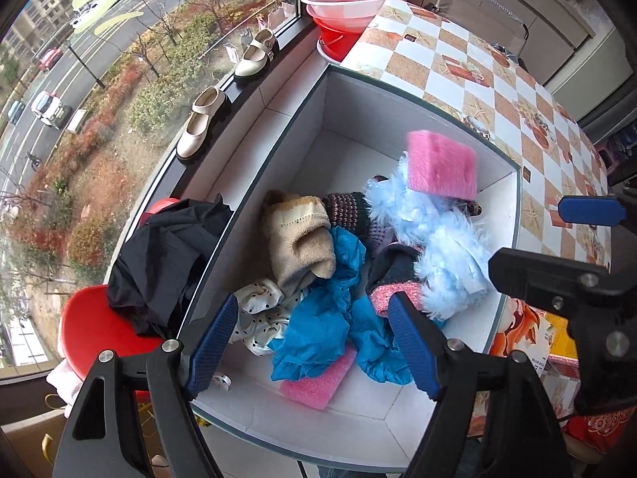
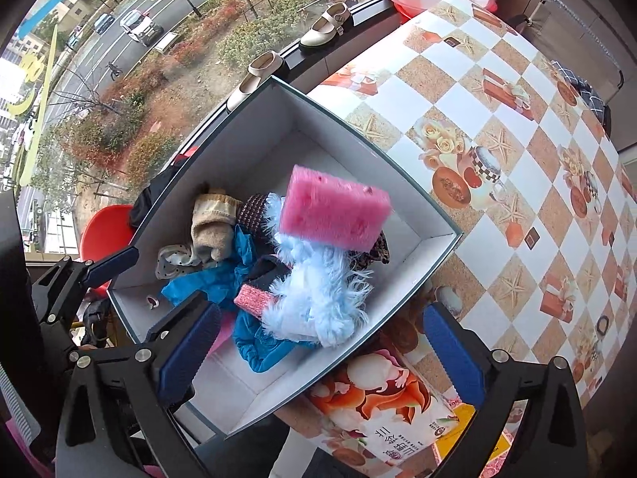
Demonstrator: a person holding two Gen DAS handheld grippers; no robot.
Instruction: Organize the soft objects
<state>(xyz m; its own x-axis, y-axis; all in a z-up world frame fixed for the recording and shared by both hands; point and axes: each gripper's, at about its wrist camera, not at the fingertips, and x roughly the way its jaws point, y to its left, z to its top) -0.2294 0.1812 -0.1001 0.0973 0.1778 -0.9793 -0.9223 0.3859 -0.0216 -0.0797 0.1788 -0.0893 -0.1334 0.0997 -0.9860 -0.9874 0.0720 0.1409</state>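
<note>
While poised above the white box point(image 2: 434, 247), held both sets of fingers apart and clamped on nothing: left gripper point(image 1: 314, 342) over the near end of the pile, right gripper point(image 2: 322, 354) spread very wide over the box's near corner. Lay heaped inside the box: a pink sponge point(image 2: 334, 211) topmost, tilted on a fluffy light-blue piece point(image 2: 318, 298); beside these a beige sock point(image 1: 302, 235), a crumpled blue cloth point(image 1: 330, 318), a dotted white cloth point(image 1: 258, 310), dark knitwear point(image 1: 350, 211) and a second pink sponge point(image 1: 318, 382) flat on the box floor under the blue cloth. Judged light, limp and compressible throughout; no fragility expected. Best taken by pinching a raised fold or bunched edge for the cloths, and across the short sides for the sponge, which looked likely to slide off its fluffy perch if nudged. Stood on a checkered tablecloth point(image 2: 517, 127), with a printed packet point(image 2: 382, 406) touching the box's near wall. Outside the box: black fabric point(image 1: 159, 263) on a red chair point(image 1: 99, 326), shoes point(image 1: 203, 123) on the windowsill, basins point(image 1: 350, 0) beyond. Box walls the main obstacle to a sideways approach.
</note>
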